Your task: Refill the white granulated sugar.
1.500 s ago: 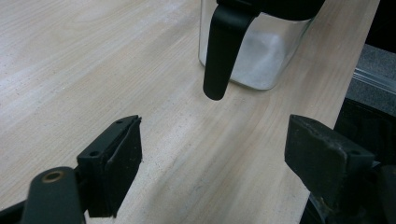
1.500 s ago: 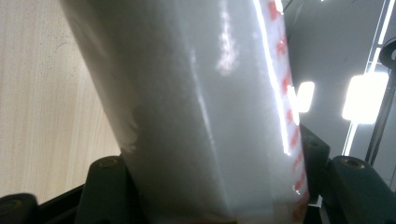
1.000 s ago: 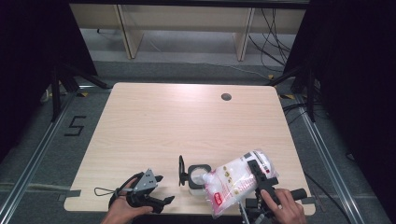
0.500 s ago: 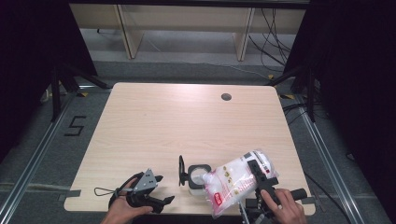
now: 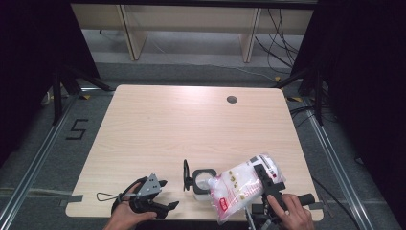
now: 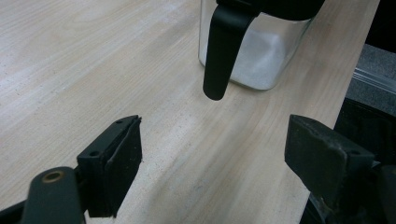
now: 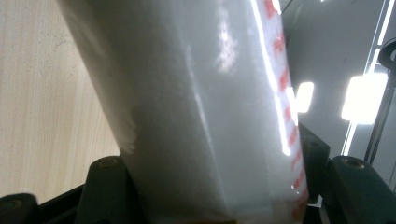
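Note:
A clear plastic bag (image 5: pixel 239 188) with red print and white powder inside is tilted over a square glass jar (image 5: pixel 203 180) near the table's front edge. My right gripper (image 5: pixel 268 178) is shut on the bag (image 7: pixel 201 107), whose white body stands between its jaws. The jar (image 6: pixel 254 53) holds white powder, and its black lid (image 5: pixel 186 175) hangs open on the left side, with the lid's black latch (image 6: pixel 223 46) pointing down. My left gripper (image 5: pixel 168 195) rests on the table left of the jar, open, with nothing between its jaws (image 6: pixel 212 163).
The light wooden table (image 5: pixel 191 129) has a round cable hole (image 5: pixel 232 99) at the back right. Its front edge runs just below both hands. Shelving legs and cables stand on the floor beyond the table.

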{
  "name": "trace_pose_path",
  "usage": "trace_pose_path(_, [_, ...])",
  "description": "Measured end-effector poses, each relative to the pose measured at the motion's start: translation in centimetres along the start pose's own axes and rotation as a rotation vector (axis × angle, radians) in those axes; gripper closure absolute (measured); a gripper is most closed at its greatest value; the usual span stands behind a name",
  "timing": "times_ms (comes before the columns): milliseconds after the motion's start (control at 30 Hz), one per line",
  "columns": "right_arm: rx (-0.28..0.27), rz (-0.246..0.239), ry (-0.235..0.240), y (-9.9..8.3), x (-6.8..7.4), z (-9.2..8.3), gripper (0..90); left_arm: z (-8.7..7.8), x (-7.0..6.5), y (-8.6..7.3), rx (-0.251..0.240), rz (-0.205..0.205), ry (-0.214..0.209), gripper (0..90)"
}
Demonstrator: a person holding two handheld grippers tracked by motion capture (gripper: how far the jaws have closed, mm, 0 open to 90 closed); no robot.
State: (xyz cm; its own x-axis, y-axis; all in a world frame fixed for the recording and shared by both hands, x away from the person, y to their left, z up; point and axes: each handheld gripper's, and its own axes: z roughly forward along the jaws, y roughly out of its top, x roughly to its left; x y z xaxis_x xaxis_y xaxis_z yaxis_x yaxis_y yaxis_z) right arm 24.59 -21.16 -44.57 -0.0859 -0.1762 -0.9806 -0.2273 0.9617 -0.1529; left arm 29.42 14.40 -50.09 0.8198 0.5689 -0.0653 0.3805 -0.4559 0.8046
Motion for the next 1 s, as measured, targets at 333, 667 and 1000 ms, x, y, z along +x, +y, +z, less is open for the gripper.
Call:
trace_pose_path(333, [0.004, -0.031, 0.012, 0.14, -0.27, -0.06, 41.3, -0.01, 0.01, 0.00, 0.001, 0.002, 0.000, 18.6])
trace_pose_path(667, [0.003, -0.031, 0.011, 0.12, -0.28, -0.05, 41.3, -0.01, 0.00, 0.00, 0.001, 0.000, 0.000, 18.6])
trace_pose_path(1000, [0.006, -0.031, 0.004, 0.09, -0.34, -0.10, 41.3, 0.00, 0.00, 0.00, 0.000, 0.000, 0.000, 18.6])
